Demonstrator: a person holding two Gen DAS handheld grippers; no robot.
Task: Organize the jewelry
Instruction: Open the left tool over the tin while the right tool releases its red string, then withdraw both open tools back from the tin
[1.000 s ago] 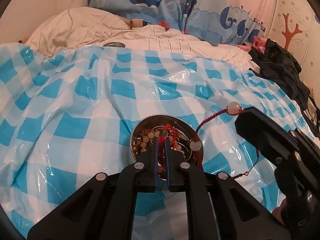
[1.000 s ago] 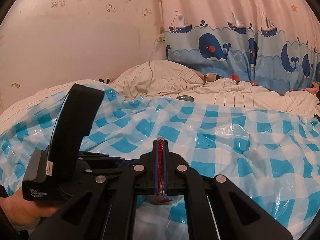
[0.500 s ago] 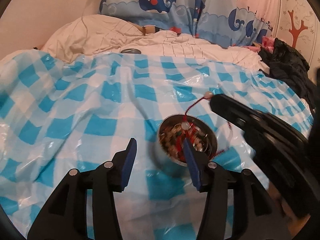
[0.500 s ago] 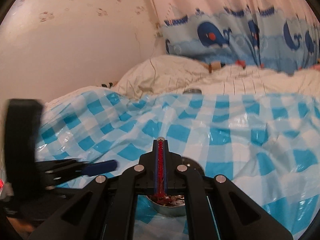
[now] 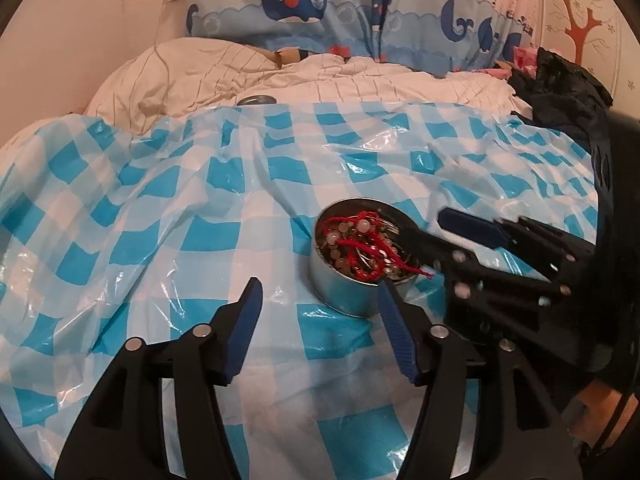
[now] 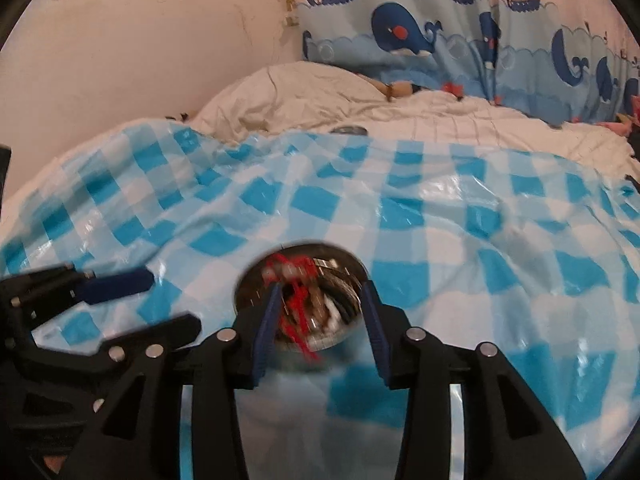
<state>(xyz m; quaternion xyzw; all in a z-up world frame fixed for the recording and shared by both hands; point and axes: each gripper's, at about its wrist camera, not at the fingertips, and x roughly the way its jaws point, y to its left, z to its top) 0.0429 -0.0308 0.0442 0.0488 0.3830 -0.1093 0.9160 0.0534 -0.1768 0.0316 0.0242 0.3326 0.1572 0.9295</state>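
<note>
The left gripper (image 5: 318, 304) is wide open with nothing in it, above the blue checked cloth (image 5: 168, 216). The round tin (image 5: 352, 280) sits by its right finger. Red string and beads (image 5: 368, 244) lie inside the tin. The right gripper (image 6: 320, 312) is open too, hanging over the tin

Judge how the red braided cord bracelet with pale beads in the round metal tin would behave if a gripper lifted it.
The red braided cord bracelet lies looped and tangled in the round metal tin, so it would probably hang limp. It looks light. Its strands cross other beads, so it may snag and drag some along.
</note>
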